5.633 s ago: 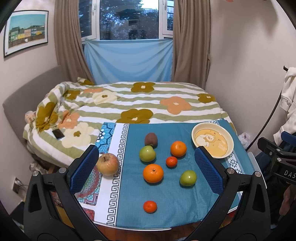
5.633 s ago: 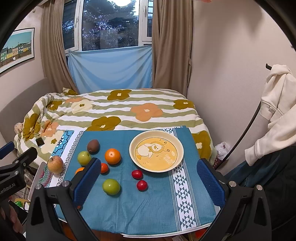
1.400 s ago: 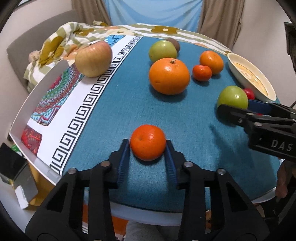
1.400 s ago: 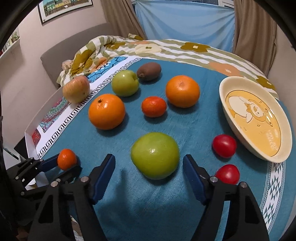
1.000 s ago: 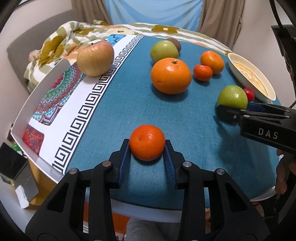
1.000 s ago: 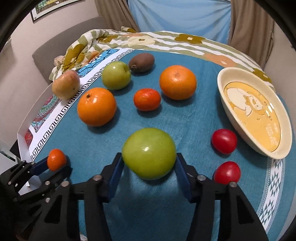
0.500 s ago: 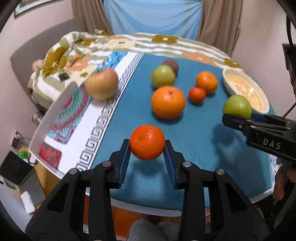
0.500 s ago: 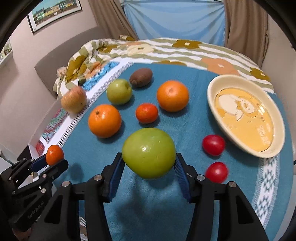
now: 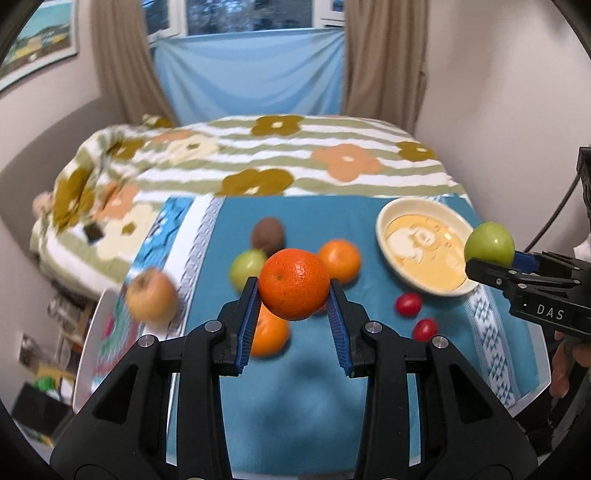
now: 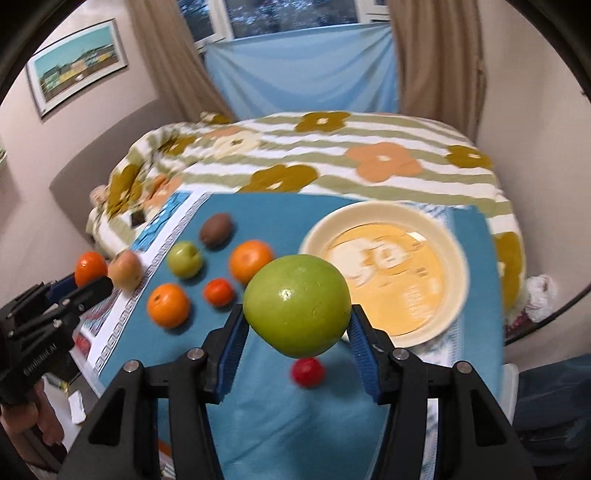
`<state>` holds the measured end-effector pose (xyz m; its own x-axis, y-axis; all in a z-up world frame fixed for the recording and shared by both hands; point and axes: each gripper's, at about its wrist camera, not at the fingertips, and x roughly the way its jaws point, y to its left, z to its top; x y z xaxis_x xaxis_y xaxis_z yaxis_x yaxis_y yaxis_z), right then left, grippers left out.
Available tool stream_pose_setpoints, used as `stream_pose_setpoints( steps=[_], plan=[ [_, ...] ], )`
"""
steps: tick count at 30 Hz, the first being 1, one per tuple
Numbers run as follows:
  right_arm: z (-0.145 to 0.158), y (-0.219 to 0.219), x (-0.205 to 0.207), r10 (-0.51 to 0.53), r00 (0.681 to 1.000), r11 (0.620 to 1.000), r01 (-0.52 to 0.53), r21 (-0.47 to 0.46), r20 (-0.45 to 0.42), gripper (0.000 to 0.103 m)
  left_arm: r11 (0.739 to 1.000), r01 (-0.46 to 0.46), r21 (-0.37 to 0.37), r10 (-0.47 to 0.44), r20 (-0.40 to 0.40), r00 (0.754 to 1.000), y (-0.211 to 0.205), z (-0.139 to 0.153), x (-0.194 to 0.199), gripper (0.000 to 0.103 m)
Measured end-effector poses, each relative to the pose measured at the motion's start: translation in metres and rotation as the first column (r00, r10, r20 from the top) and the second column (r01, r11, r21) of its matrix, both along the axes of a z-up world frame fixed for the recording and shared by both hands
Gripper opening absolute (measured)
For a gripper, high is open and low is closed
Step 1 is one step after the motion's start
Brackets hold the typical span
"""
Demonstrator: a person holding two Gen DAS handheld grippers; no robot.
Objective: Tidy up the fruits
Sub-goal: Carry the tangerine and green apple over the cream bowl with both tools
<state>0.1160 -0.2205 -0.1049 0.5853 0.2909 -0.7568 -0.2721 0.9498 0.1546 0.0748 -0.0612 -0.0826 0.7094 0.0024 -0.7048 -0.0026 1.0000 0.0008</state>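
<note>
Behind the surface stands a bed (image 10: 332, 155), its striped quilt (image 9: 295, 162) printed with brown, orange and cream flowers and bunched up at the bed's left side. A small dark item (image 9: 93, 232) lies on the quilt near that left edge; what it is cannot be told. Beyond the bed's far edge a light blue sheet (image 9: 255, 70) hangs under a window (image 10: 291, 14), with beige curtains (image 9: 384, 59) on both sides. A framed picture (image 10: 75, 64) of colourful buildings hangs on the left wall. A crumpled white bag (image 10: 541, 293) lies by the bed's right edge.

Glossy smooth green apple (image 10: 297, 305), dimpled mandarin (image 9: 294, 283) (matt), glazed bowl (image 10: 458, 258)
</note>
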Motion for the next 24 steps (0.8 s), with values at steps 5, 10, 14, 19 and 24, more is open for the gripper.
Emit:
stream_pose_setpoints(
  steps=[5, 10, 14, 19, 24],
  plan=[
    [0.005, -0.033, 0.015, -0.109, 0.994, 0.994, 0.109, 0.006, -0.004, 0.050, 0.994, 0.109, -0.003, -0.109, -0.005, 0.994, -0.026, 0.002, 0.040, 0.040],
    [0.003, -0.057, 0.036, -0.201, 0.979, 0.980, 0.201, -0.006, -0.026, 0.050, 0.972, 0.234, -0.019, -0.235, -0.032, 0.972, -0.060, -0.006, 0.092, 0.040],
    [-0.001, -0.074, 0.056, -0.270, 0.962, 0.963, 0.269, -0.017, -0.043, 0.050, 0.948, 0.317, -0.027, -0.318, -0.058, 0.946, -0.084, -0.017, 0.129, 0.040],
    [-0.012, -0.094, 0.078, -0.352, 0.933, 0.936, 0.352, -0.011, -0.072, 0.050, 0.909, 0.415, -0.029, -0.415, -0.112, 0.903, -0.118, -0.042, 0.175, 0.040],
    [-0.027, -0.105, 0.093, -0.405, 0.909, 0.914, 0.406, -0.013, -0.101, 0.050, 0.868, 0.497, -0.004, -0.490, -0.172, 0.855, -0.148, -0.070, 0.205, 0.040]
  ],
)
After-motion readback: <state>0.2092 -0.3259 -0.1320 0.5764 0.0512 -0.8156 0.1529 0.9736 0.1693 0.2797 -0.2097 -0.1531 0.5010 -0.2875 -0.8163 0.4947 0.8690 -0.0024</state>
